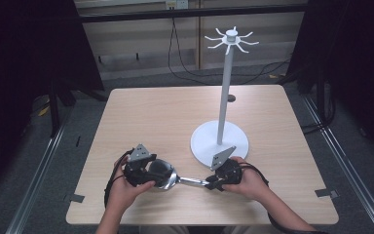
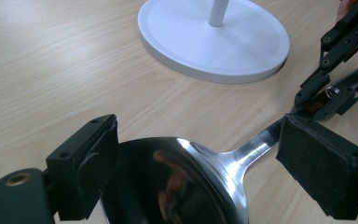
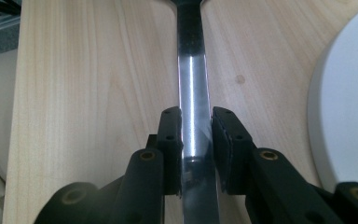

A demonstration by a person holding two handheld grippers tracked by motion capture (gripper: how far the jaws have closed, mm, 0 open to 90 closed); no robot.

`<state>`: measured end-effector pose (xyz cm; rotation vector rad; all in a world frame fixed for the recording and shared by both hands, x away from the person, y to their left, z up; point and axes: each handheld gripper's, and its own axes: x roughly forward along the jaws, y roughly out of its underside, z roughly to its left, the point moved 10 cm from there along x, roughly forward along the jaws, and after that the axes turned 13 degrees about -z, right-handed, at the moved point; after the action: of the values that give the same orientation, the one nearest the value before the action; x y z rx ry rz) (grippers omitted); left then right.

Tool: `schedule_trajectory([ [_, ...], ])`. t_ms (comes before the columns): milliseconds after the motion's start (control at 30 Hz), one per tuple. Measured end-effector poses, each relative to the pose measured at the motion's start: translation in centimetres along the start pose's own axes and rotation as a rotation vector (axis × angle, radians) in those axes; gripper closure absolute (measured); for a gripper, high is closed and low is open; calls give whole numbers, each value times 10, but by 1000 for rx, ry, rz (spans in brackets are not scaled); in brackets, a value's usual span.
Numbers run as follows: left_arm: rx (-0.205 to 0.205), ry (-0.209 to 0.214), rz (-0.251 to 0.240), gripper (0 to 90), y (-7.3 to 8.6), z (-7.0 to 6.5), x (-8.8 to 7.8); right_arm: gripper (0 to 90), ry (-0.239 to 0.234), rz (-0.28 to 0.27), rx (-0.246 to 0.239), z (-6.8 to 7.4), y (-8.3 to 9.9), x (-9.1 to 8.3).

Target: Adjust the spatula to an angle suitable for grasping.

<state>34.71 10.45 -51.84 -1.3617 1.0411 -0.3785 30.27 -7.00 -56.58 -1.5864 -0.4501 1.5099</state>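
A shiny steel ladle (image 1: 164, 172) lies on the wooden table near its front edge, bowl to the left and handle (image 1: 193, 181) pointing right. My left gripper (image 1: 148, 174) stands open, its two pads straddling the ladle's bowl (image 2: 182, 182); the left pad (image 2: 91, 163) is close against the bowl's rim. My right gripper (image 1: 213, 183) is shut on the handle (image 3: 193, 79), with both pads pressed to its sides. In the left gripper view the right gripper (image 2: 335, 93) shows at the far end of the handle.
A white hanging stand with a round base (image 1: 202, 144), a tall pole (image 1: 224, 83) and a crown of hooks (image 1: 231, 39) rises just behind the right gripper. Its base edge (image 3: 349, 107) lies close beside the handle. Bare tabletop (image 1: 156, 117) stretches behind the left gripper.
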Motion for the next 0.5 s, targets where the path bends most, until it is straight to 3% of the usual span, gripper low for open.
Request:
schedule_trajectory([
  [200, 16, 23, 2, 127, -2, -4, 5, 663, 26, -45, 30, -4, -5, -11],
  [500, 53, 74, 22, 128, -6, -17, 22, 594, 88, -101, 88, -15, 3, -48],
])
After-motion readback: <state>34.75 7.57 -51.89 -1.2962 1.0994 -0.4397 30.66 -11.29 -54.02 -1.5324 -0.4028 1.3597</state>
